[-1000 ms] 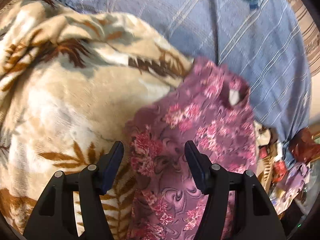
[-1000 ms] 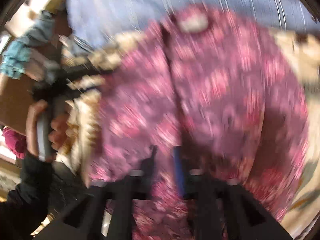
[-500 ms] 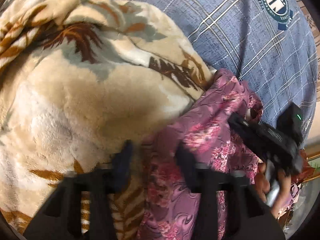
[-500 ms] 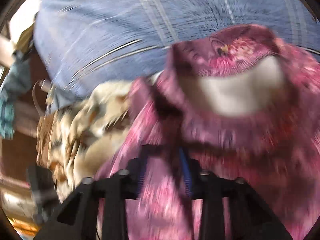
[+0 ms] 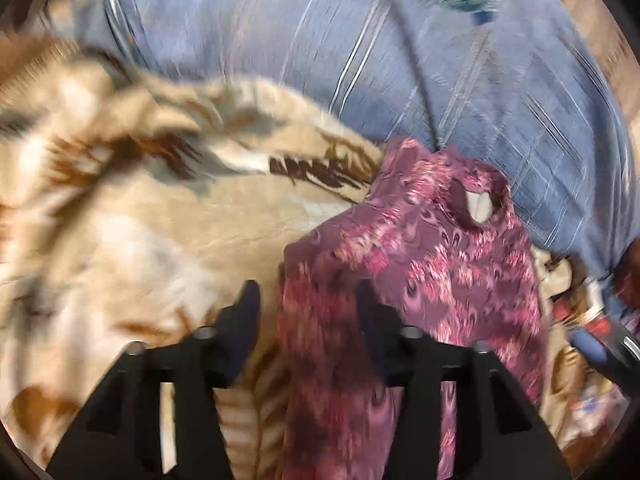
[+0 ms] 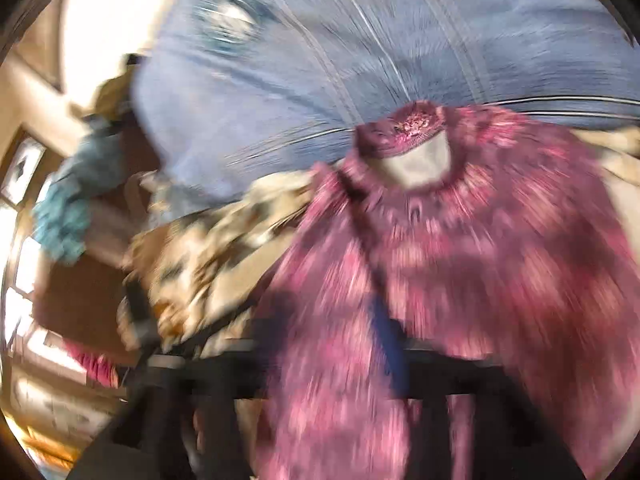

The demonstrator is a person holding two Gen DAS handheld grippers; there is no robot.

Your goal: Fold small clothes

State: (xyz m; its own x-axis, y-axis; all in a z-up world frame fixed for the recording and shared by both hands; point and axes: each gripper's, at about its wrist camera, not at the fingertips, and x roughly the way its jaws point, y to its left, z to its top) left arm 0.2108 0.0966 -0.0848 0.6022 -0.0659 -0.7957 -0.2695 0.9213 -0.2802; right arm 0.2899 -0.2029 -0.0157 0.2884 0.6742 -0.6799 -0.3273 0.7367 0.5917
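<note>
A small purple floral garment [image 5: 432,276] lies spread on a beige blanket with brown leaf prints [image 5: 132,216]; its neck opening points away from the cameras toward a blue striped cloth [image 5: 400,48] that covers the surface beyond the blanket; a round printed emblem shows on that blue cloth, though blur hides its detail.

In the left wrist view the left tool [image 5: 308,304] stands released, its jaws having just been opening; the left finger sits over bare blanket and the right finger over the garment, so the garment's left edge runs between them; the pads do not press on the fabric. At the right edge of this view a dark object with a blue end shows beside a jumble of coloured things; it is too blurred to name.

The right wrist view is heavily smeared by motion; the right tool [image 6: 332,344] is hard to read, but its fingers appear set wide apart, one blue pad visible over the garment [image 6: 460,264] and the other dark finger off to the left; its jaws have just been opening too, and a fold of the purple fabric lies between them without a visible grip. To the left of the blanket [image 6: 208,248] hangs a teal cloth [image 6: 68,208] near brown furniture.
</note>
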